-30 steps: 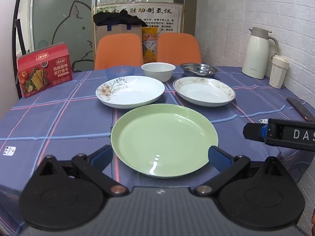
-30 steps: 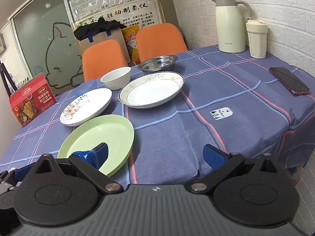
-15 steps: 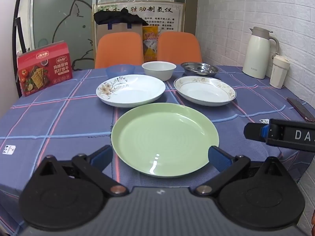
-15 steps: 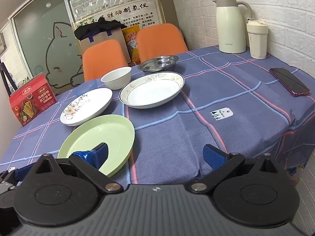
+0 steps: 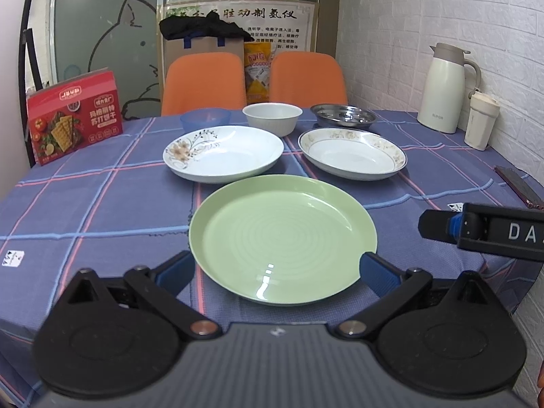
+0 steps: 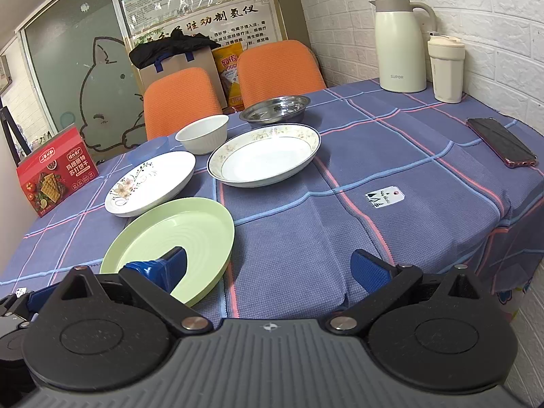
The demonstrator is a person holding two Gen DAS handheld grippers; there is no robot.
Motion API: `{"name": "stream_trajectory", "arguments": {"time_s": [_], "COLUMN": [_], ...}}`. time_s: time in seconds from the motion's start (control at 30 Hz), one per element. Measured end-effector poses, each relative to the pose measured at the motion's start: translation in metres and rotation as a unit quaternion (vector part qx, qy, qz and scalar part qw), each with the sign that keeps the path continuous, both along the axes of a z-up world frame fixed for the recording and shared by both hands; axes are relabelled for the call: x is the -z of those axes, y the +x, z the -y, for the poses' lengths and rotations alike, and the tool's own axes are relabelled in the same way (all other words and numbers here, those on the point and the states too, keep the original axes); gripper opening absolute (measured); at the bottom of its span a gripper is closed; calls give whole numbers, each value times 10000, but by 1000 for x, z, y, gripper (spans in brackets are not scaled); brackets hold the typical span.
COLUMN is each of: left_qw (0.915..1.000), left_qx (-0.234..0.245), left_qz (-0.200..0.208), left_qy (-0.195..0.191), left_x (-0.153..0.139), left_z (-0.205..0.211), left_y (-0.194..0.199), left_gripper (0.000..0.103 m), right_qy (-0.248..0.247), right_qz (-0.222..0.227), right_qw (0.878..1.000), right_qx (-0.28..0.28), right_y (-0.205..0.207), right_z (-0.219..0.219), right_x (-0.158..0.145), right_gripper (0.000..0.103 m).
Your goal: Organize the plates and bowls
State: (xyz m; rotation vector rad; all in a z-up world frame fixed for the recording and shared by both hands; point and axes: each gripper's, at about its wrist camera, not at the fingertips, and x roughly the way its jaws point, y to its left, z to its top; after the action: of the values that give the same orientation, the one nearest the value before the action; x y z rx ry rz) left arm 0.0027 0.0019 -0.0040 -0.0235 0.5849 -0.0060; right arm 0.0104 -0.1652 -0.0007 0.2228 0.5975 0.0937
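Note:
A pale green plate (image 5: 282,234) (image 6: 176,241) lies nearest me on the blue checked tablecloth. My left gripper (image 5: 277,273) is open, its blue fingers straddling the plate's near rim without touching it. Behind lie a white flowered plate (image 5: 224,153) (image 6: 149,183) and a gold-rimmed plate (image 5: 352,153) (image 6: 265,159). Farther back stand a small blue bowl (image 5: 205,119), a white bowl (image 5: 272,118) (image 6: 203,133) and a steel dish (image 5: 343,114) (image 6: 275,108). My right gripper (image 6: 268,267) is open and empty, low over the cloth right of the green plate; it shows in the left wrist view (image 5: 476,231).
A red cracker box (image 5: 73,115) stands at the far left. A white thermos (image 6: 401,44) and a cream tumbler (image 6: 445,68) stand by the brick wall at the right. A phone (image 6: 501,142) lies near the right table edge. Two orange chairs (image 5: 204,81) sit behind the table.
The left wrist view has crept slightly so the green plate sits a touch higher in frame. Both grippers stay open and the dishes have not moved.

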Motion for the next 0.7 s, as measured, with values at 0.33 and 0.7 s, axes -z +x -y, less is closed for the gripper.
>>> {"name": "stream_trajectory", "arguments": {"time_s": [0.33, 0.7], "left_qw": [10000, 10000], "left_qx": [7, 9], "left_qz": [-37, -41], "left_qy": [-29, -29], "left_x": [1, 2], "left_z": [0, 0], "left_y": [1, 1], "left_gripper": [103, 103], "right_qy": [-7, -16], "right_qz": [-12, -16], "right_qw": [10000, 10000], "right_qx": [-8, -11], "right_y": [1, 1], "right_z": [0, 0], "right_x": [0, 0], "right_gripper": [90, 90]}}
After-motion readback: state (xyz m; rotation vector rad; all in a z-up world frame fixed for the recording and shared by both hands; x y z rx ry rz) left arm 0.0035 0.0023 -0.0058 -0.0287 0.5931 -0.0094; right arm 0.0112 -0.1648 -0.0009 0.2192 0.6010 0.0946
